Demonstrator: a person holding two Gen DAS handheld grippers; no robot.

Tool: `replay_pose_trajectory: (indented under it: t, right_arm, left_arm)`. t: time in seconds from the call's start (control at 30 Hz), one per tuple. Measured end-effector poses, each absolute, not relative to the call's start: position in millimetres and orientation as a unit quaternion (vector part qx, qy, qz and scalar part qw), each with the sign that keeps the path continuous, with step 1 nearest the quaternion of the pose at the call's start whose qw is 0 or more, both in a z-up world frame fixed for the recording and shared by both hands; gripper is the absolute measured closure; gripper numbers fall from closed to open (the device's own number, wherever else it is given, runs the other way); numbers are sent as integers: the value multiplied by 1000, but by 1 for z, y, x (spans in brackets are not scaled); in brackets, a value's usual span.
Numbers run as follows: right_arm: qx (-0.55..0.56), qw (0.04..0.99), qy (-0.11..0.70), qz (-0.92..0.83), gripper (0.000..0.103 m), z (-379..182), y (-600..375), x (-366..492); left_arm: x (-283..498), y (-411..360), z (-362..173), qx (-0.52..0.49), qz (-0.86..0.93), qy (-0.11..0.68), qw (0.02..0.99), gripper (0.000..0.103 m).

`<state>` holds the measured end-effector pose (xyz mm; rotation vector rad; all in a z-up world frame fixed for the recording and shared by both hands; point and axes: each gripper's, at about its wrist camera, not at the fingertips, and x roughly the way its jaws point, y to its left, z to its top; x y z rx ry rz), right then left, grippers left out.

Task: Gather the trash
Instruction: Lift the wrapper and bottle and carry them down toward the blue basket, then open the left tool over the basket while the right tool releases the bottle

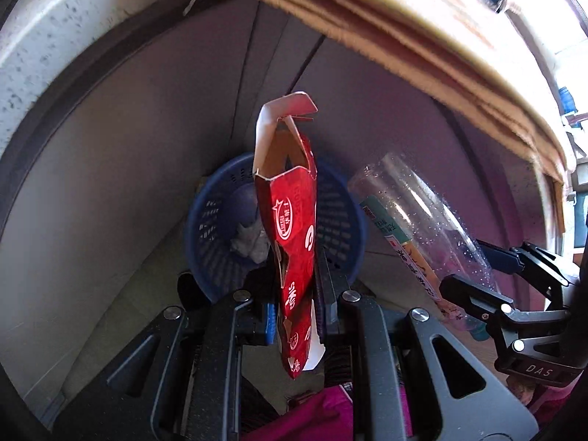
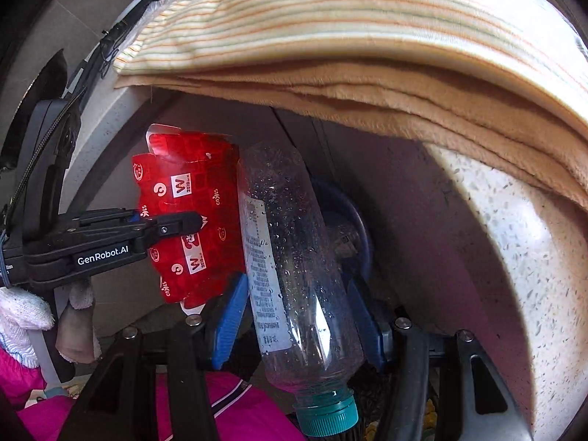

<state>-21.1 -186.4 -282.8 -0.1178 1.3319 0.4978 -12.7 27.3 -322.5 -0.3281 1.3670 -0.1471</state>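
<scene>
1. In the left wrist view, the left tongs are seen pinching a flattened red carton between their blue-padded fingers. The carton is held upright, its torn white-lined flap at the top. Behind it a blue plastic basket is seen on the floor, with crumpled white paper lying inside. To the right, the right tongs are seen gripping a clear plastic bottle near its capped end; the bottle is tilted, its base pointing up and to the left. A folded tan cloth overhangs the scene from above.

2. In the right wrist view, the right tongs are closed on the clear plastic bottle, which is gripped across its body, the teal cap pointing toward the camera. Droplets are seen inside the bottle. The left tongs enter from the left and are clamped on the red carton, which is just beside the bottle. The blue basket is partly hidden behind the bottle. A striped cloth is draped over a speckled tabletop edge.
</scene>
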Motion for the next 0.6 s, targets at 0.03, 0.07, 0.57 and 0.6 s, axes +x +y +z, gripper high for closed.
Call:
replay_pose_trajectory:
  t: [0.03,0.07,0.57,0.6]
  right_arm:
    - [-56,755,613,227,45,-286,-186,-20]
    - [-58,754,615,225,45,-289,-184,-21]
    - [-90,744,629,206,45,-324,-152,-17]
    - [-92,744,629,205,45,-325,-150,-16]
  left_arm:
    - [-13,27,-326,-148,-67,630,759,89]
    - [-12,25,-330,-146,-66,632,758,89]
    - [0,-7,-368,-124,-45,657,742,89]
    - [-1,-9,-366,-124,-44,659,741,89]
